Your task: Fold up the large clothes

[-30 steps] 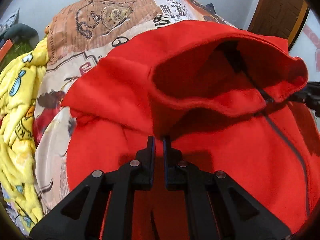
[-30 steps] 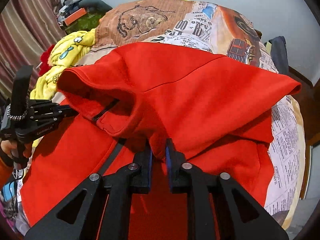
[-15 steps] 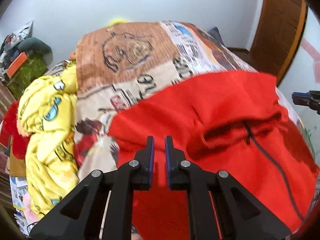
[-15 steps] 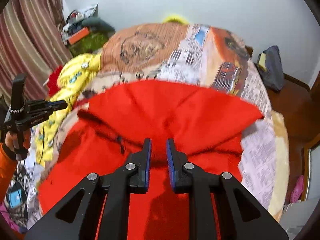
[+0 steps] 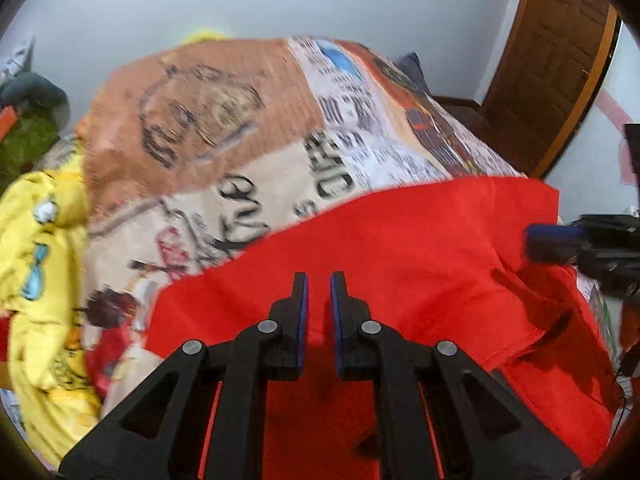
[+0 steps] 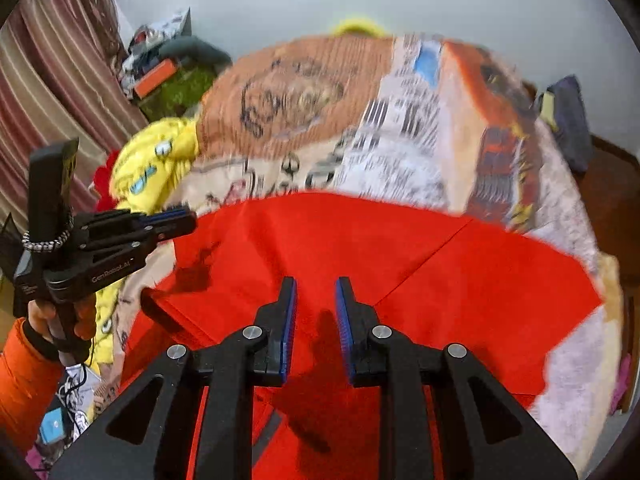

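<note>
Jaws of both grippers stand narrowly apart, empty: left gripper [image 5: 318, 286], right gripper [image 6: 315, 292], both above flat bright-red fleece garment [image 5: 400, 264]. Garment lies on printed newspaper-pattern bedspread [image 5: 256, 148], folded edge running 9 to 3 o'clock. Risk: soft, thick cloth may spring open or crease at loose fold, 4 o'clock. Crumpled yellow cartoon-print fabric [image 5: 44, 280] at 9 o'clock could snag a sweeping gripper.

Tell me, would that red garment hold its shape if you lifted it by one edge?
Probably not. The red garment lies draped over the bed with soft creases, so it would likely sag and unfold. It looks thick, perhaps fleece, so fairly heavy for cloth. Its matte surface seems unlikely to slip.
</note>
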Demonstrator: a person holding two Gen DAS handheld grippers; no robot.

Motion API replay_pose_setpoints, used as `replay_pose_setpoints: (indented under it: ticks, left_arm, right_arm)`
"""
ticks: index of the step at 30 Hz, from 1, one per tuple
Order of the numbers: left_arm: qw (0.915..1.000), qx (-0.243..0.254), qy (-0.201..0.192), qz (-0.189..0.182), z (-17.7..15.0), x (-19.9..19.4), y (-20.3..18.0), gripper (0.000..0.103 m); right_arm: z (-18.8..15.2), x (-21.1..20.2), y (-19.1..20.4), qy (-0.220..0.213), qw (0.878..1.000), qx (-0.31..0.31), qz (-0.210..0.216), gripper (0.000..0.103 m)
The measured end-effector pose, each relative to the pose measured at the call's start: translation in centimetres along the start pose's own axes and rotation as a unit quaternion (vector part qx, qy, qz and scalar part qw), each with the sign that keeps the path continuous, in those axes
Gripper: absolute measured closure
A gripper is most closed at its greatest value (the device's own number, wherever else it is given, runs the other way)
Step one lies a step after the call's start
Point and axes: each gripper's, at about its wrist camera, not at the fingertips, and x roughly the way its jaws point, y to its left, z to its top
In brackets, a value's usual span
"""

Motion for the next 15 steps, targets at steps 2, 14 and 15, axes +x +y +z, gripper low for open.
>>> replay_pose_setpoints:
  ticks: [2, 14, 15]
  left_arm:
    - [0.9998, 0.004, 0.02, -0.007, -1.0, 1.4, -0.8, 0.094]
    - [0.9972, 0.042, 0.002, 0.063, -8.0, 0.3, -3.7, 0.056]
    - [0.997, 0.035, 0.0, 0.069, -8.3, 0.1, -3.4, 0.043]
  right_arm:
    - [-0.8, 1.7, -0.2, 0.024, 1.0, -0.001, -0.001, 0.085]
    - [-5.5, 1.1, -2.2, 0.053, 0.998, -0.008, -0.037, 0.051]
    - [-5.9, 0.9, -2.3, 0.057, 0.997, -0.009, -0.055, 0.038]
